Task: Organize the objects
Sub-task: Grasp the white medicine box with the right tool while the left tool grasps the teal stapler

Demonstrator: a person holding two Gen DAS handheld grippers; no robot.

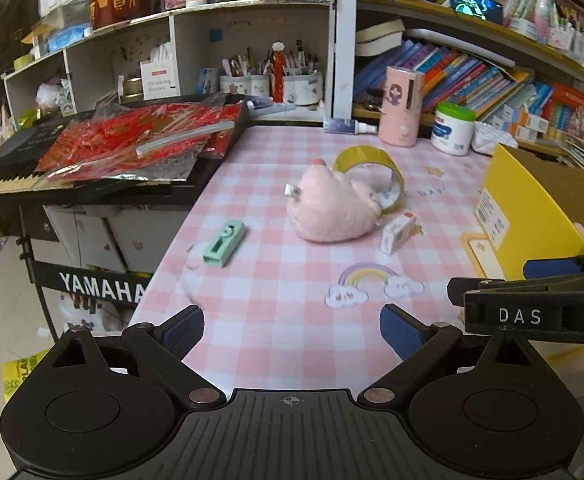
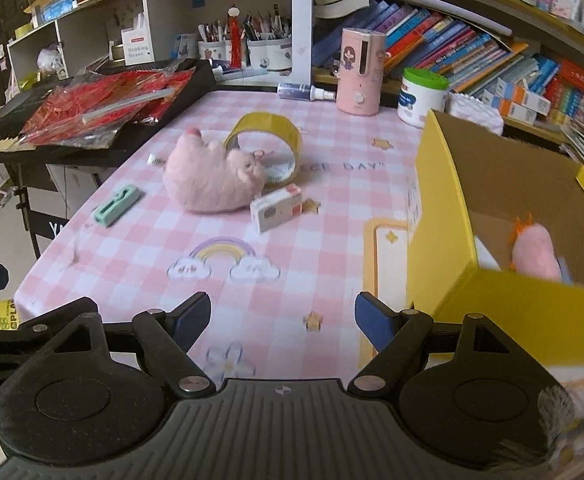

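Both grippers, left (image 1: 292, 330) and right (image 2: 283, 318), hang open, empty. Plush toy (image 2: 212, 176): soft, light; I judge mid-body best.

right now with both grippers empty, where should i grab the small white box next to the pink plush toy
Grip the small white box across its two long faces, coming down from above with the right gripper, which is open. The box lies flat on the table; its left end sits close to the pink plush toy, so close the fingers toward its free right half.
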